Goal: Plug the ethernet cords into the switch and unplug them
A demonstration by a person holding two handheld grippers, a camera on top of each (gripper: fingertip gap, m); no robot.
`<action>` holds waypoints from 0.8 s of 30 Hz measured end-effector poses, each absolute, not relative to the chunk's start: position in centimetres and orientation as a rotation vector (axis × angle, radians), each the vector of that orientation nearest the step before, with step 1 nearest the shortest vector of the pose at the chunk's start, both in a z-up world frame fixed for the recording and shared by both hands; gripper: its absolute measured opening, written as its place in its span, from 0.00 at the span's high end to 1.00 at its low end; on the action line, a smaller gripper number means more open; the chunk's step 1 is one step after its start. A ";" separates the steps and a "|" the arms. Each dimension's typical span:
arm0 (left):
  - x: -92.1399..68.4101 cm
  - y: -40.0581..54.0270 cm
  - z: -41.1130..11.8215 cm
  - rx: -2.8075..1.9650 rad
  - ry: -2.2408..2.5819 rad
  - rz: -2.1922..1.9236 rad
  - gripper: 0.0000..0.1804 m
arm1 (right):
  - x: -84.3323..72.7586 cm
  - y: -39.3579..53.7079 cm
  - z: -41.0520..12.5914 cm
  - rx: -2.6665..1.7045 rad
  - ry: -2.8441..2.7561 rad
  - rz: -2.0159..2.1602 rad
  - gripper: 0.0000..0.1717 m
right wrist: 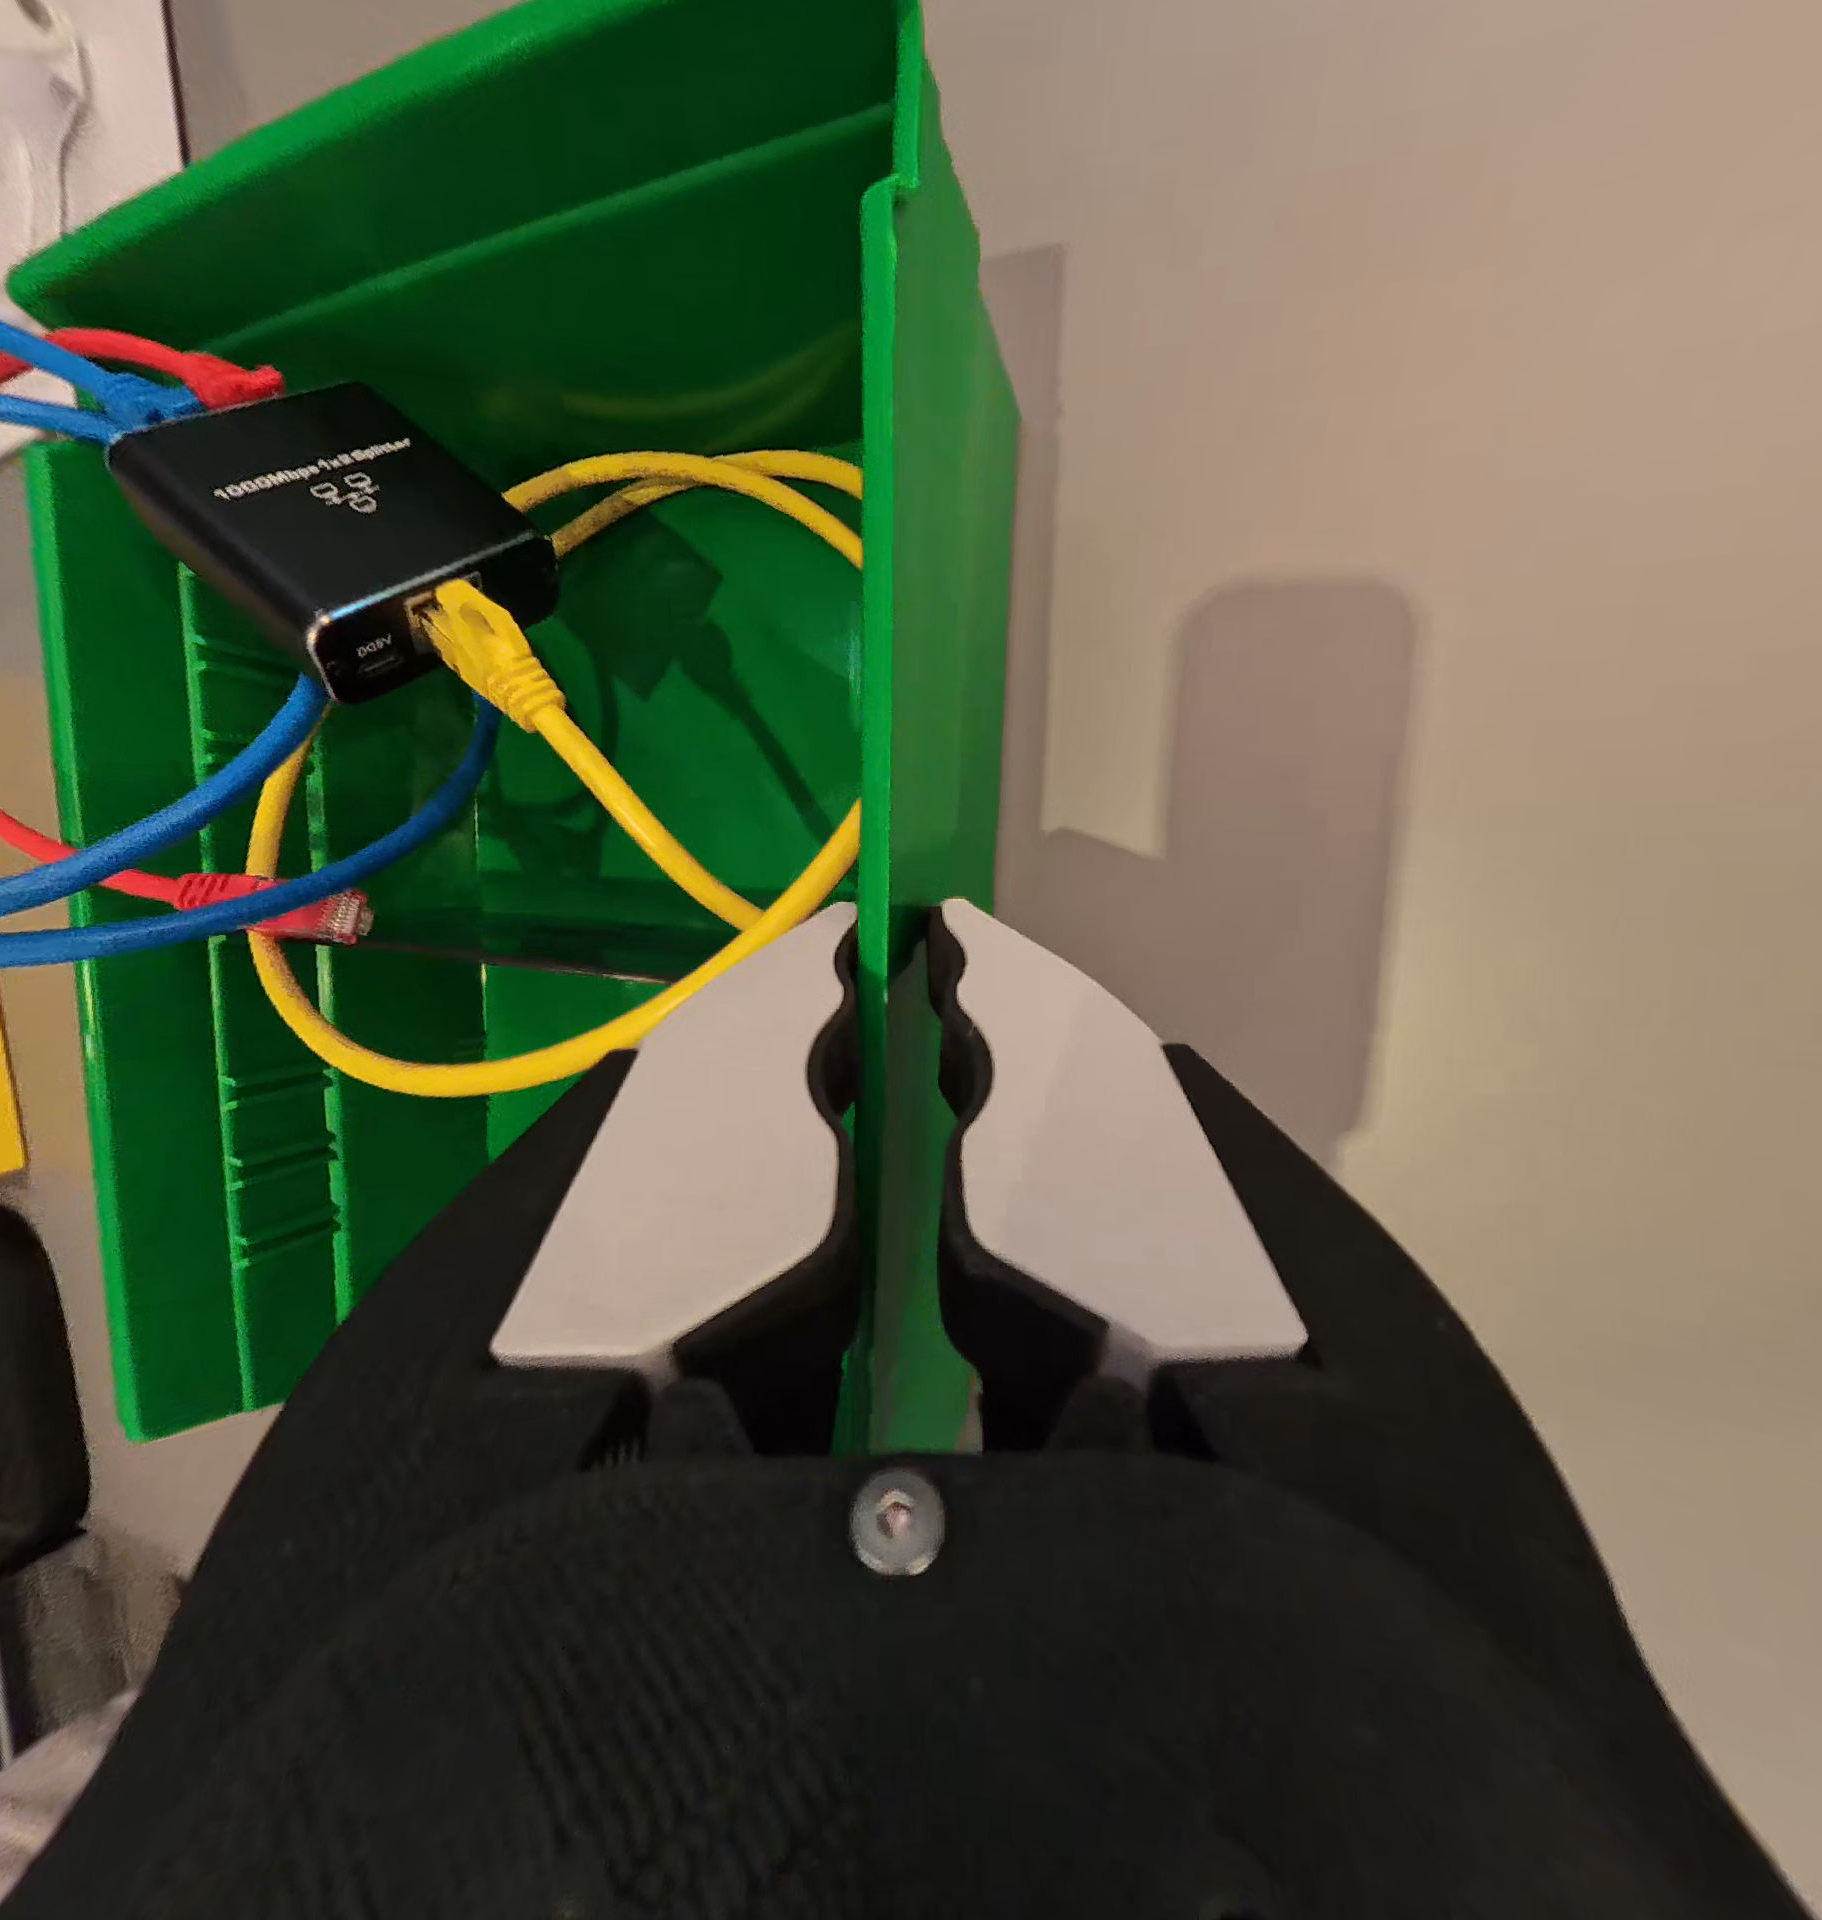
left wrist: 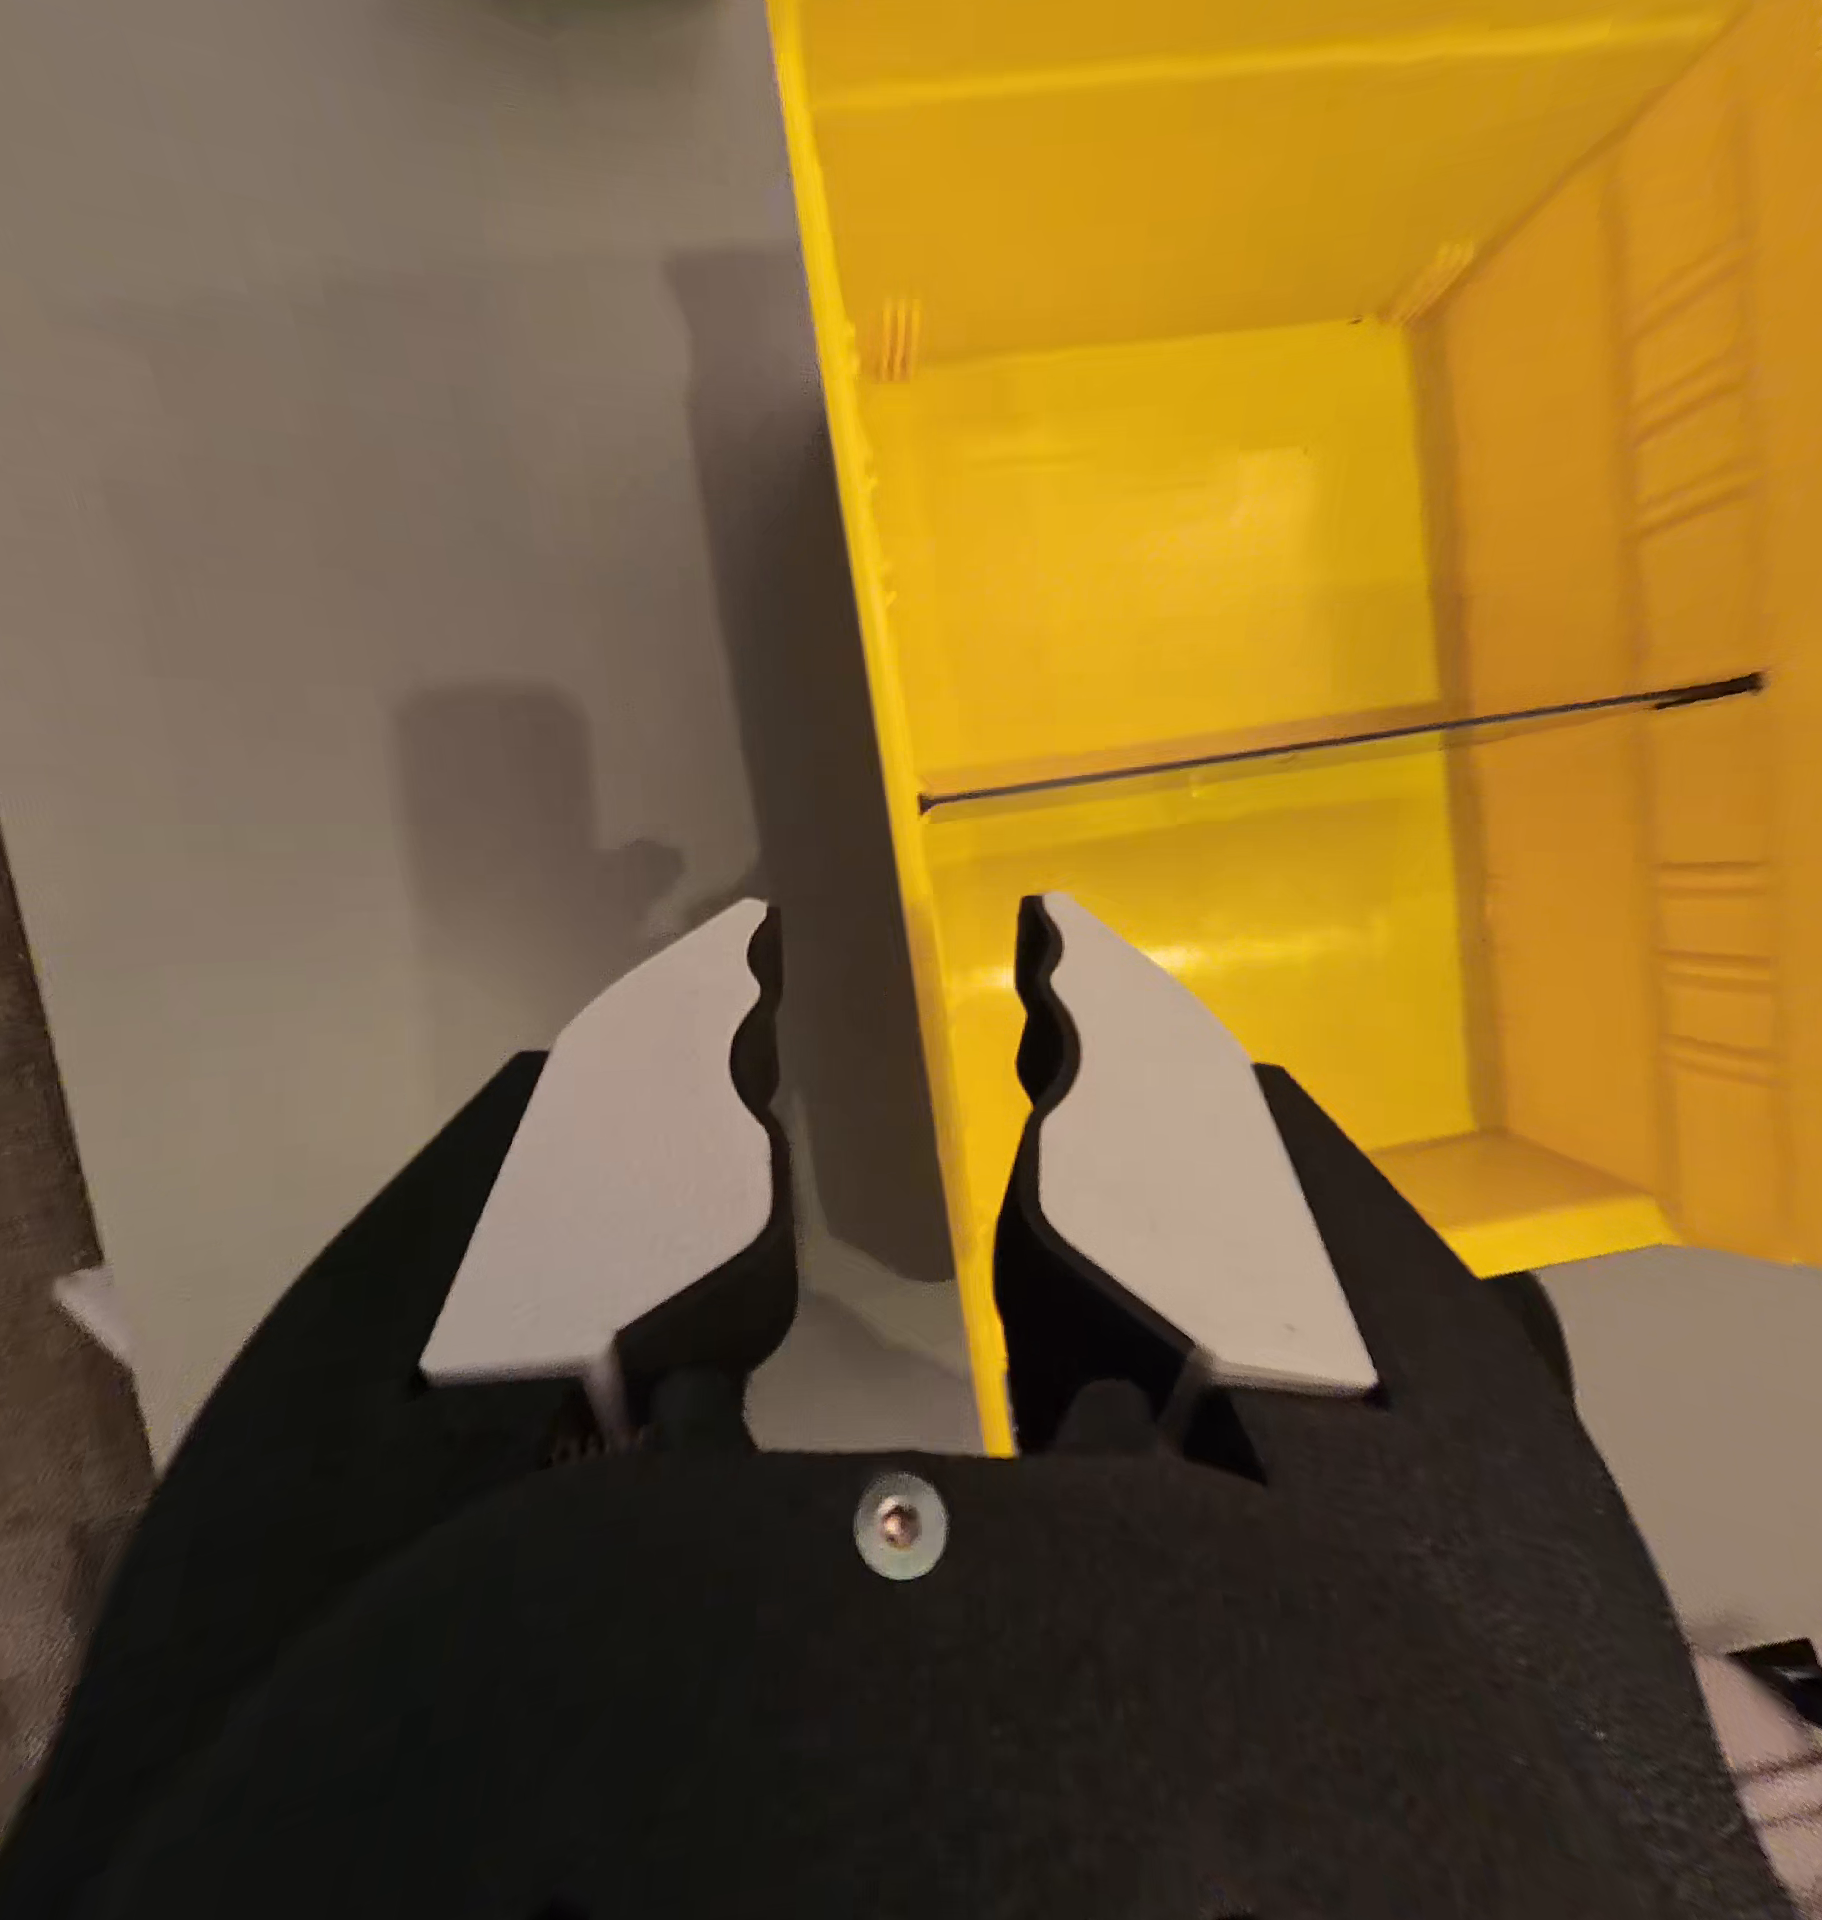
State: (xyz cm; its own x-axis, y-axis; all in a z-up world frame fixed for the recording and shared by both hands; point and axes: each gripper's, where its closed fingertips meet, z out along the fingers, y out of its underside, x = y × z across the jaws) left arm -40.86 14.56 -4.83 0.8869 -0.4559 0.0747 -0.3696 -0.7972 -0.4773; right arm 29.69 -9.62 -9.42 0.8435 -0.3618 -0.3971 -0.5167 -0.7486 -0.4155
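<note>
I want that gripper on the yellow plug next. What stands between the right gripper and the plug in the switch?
The right gripper is shut on the green bin's wall. The yellow plug sits in the switch inside the bin, left of the wall. Only the yellow cord's loop crosses the way.

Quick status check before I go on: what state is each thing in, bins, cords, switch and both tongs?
Left tongs: open, straddling the yellow bin's wall, not pressing.
Yellow bin: empty.
Right tongs: shut on the green bin's wall.
Green bin: holds switch and cords.
Switch: yellow cord plugged in.
Red cord: this end unplugged.
</note>
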 end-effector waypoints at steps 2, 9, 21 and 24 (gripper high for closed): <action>-41.5 14.1 -5.8 -2.639 0.631 -0.219 0.77 | 28.5 -8.7 -9.3 -2.529 0.601 0.406 0.94; -41.4 13.2 -7.2 -2.721 0.670 -0.237 0.81 | 22.1 -4.4 -9.2 -2.572 0.429 0.630 0.91; -41.2 11.8 -9.4 -2.854 0.742 -0.258 0.89 | 20.8 -8.6 -9.9 -2.783 0.227 0.529 0.78; -40.4 11.8 -9.8 -2.877 0.784 -0.254 0.90 | 19.6 -8.6 -10.1 -2.832 0.261 0.609 0.90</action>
